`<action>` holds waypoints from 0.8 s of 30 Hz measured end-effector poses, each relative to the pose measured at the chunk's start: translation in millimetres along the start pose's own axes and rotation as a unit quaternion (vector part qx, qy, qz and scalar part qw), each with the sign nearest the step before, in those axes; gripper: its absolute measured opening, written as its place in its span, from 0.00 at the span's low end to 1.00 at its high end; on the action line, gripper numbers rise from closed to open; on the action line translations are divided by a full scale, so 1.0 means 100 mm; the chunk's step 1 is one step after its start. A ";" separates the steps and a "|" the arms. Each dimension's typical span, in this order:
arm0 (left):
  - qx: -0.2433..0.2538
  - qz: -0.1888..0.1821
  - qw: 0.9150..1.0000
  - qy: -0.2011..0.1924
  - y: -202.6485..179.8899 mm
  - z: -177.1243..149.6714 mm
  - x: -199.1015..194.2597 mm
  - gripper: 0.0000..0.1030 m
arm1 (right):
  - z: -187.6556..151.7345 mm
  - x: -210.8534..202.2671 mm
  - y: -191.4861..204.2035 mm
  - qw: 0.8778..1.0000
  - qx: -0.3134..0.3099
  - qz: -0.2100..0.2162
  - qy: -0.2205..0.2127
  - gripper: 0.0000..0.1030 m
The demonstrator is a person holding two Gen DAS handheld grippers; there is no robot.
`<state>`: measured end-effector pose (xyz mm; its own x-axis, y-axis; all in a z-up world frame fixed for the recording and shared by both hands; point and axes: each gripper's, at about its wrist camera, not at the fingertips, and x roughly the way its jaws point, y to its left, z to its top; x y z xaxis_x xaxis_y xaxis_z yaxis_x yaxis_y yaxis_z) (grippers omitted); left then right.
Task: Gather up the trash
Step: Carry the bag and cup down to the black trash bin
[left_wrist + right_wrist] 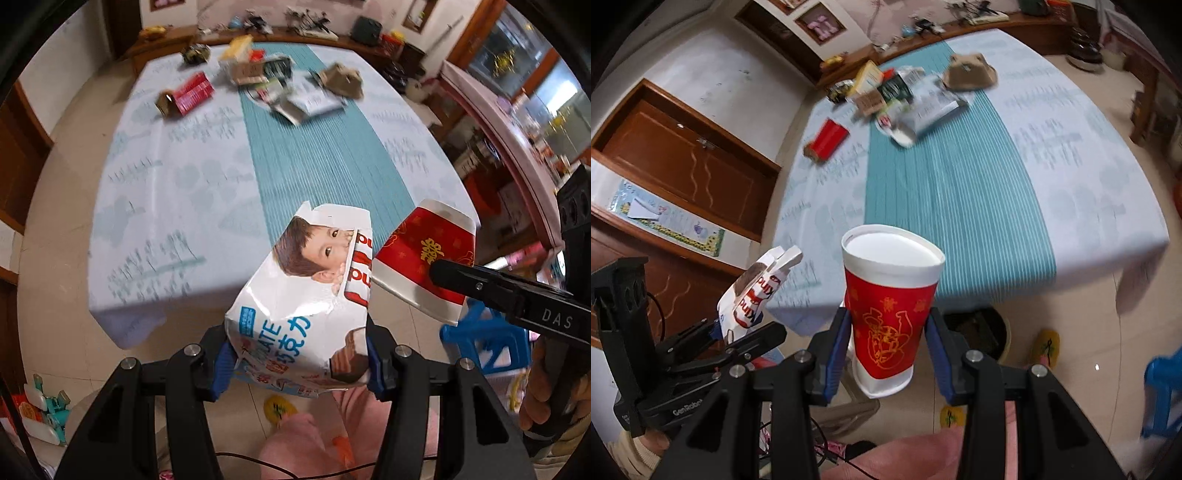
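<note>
**Ana:** Closest to the lens, what's the left gripper doing?

**Ben:** Its blue pads are pressed on both sides of a crumpled white chocolate wrapper, about half spread, with the wrapper standing up between them. It hangs just off the near edge of the table, over the floor.

**Ana:** Start me from the biggest thing, then.

**Ben:** That's the table, under a pale printed cloth with a teal striped runner down the middle. At its far end lies a blurred heap of trash: boxes, packets and torn paper. A red carton lies apart from the heap, on the pale cloth to its left. A crumpled brown bag sits to the right of the heap.

**Ana:** And the right gripper?

**Ben:** Also partly closed, pads squeezing a red paper cup with gold print and a white rim. The cup's open mouth points away from the camera and its wall looks pinched in. It is held off the near table edge, just right of the wrapper, the two nearly touching in the left view.

**Ana:** Anything below?

**Ben:** Tiled floor, a blue plastic stool at right, and pink cloth at the bottom edge.
</note>
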<state>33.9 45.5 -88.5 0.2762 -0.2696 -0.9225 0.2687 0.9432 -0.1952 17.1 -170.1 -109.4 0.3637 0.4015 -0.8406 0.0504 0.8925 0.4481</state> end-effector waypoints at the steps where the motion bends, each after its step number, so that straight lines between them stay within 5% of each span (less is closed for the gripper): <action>1: 0.004 -0.001 1.000 0.005 -0.03 -0.05 0.03 0.53 | -0.09 0.01 -0.03 1.000 0.005 -0.006 0.006 0.40; 9: 0.002 -0.008 0.999 0.043 -0.26 -0.39 0.49 0.53 | -0.48 0.33 -0.37 0.997 0.026 -0.036 0.065 0.40; 24: -0.090 0.028 0.990 0.102 -0.06 -0.99 2.43 0.54 | -0.93 2.13 -1.46 0.982 0.030 -0.071 0.173 0.40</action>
<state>8.2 -7.1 -344.7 0.0886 -0.1881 -0.9781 0.0851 0.9798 -0.1808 0.4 -196.2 -382.3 0.0109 0.3296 -0.9440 0.1368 0.9347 0.3280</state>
